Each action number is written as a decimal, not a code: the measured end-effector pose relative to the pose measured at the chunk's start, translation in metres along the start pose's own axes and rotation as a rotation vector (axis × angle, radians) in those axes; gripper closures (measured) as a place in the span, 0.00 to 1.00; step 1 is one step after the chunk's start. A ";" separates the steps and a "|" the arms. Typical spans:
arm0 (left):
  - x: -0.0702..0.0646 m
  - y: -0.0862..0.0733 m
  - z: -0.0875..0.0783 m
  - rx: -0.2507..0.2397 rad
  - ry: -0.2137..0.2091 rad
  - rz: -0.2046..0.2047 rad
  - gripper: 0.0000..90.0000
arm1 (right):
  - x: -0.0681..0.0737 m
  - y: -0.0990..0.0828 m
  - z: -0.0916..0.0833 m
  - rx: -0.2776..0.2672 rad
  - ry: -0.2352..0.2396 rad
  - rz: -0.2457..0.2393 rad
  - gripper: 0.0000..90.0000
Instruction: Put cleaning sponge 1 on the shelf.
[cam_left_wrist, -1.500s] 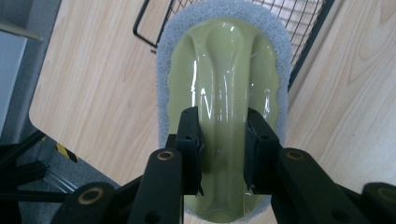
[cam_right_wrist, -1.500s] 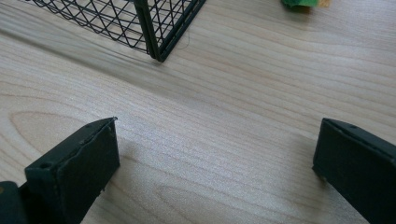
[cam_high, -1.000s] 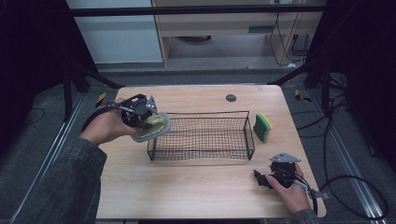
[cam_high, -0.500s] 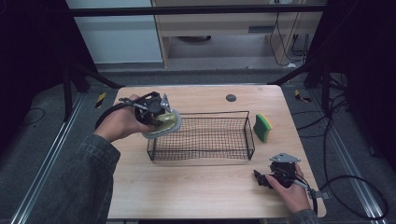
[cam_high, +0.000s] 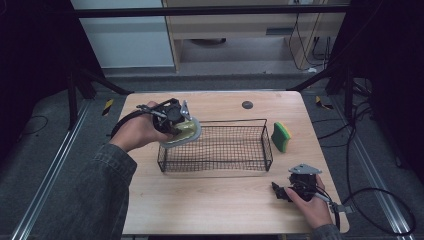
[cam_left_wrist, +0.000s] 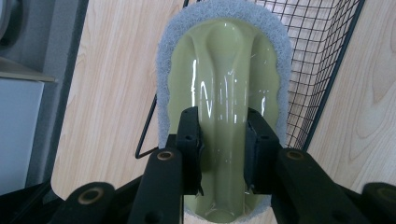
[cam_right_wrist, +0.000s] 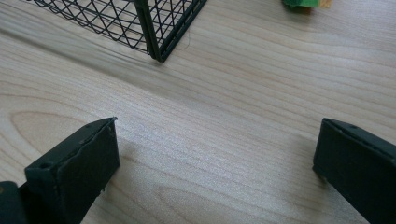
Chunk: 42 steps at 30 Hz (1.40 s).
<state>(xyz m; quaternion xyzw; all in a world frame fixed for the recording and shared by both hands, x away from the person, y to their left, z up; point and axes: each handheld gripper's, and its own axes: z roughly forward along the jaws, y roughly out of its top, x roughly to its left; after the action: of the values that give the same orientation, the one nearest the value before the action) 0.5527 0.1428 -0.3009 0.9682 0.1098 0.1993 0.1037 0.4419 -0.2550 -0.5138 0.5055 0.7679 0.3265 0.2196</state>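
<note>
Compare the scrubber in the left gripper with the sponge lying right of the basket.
The scrubber is an oval with a pale green glossy handle and a grey fuzzy rim; the sponge is a green block with a yellow side. The scrubber is clamped in the left gripper and held above the left end of the wire basket; the sponge lies free on the table, outside the basket's right end. Both are cleaning pads and both are outside the basket.

A pale wooden tabletop (cam_high: 210, 210) carries a black wire basket (cam_high: 220, 150) near its middle. Right of the basket, just beside its short end, lies a green and yellow sponge (cam_high: 281, 136). Behind the basket, toward the far edge, sits a small dark round disc (cam_high: 247, 105). Right and nearer of the basket, the right gripper (cam_high: 279, 192) rests on the wood.
</note>
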 end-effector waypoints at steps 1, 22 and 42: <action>0.000 0.002 0.000 -0.001 0.004 0.011 0.79 | 0.000 0.000 0.000 0.000 0.000 0.000 0.01; -0.008 0.005 0.017 0.010 0.033 0.025 0.79 | 0.000 0.000 0.000 0.000 0.000 0.001 0.01; -0.013 -0.004 0.044 0.016 0.000 0.023 0.78 | 0.000 0.000 0.000 0.002 0.000 0.003 0.01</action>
<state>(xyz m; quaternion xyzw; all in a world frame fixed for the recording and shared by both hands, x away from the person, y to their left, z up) 0.5579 0.1363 -0.3460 0.9702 0.1003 0.1998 0.0937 0.4420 -0.2548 -0.5137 0.5069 0.7675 0.3258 0.2188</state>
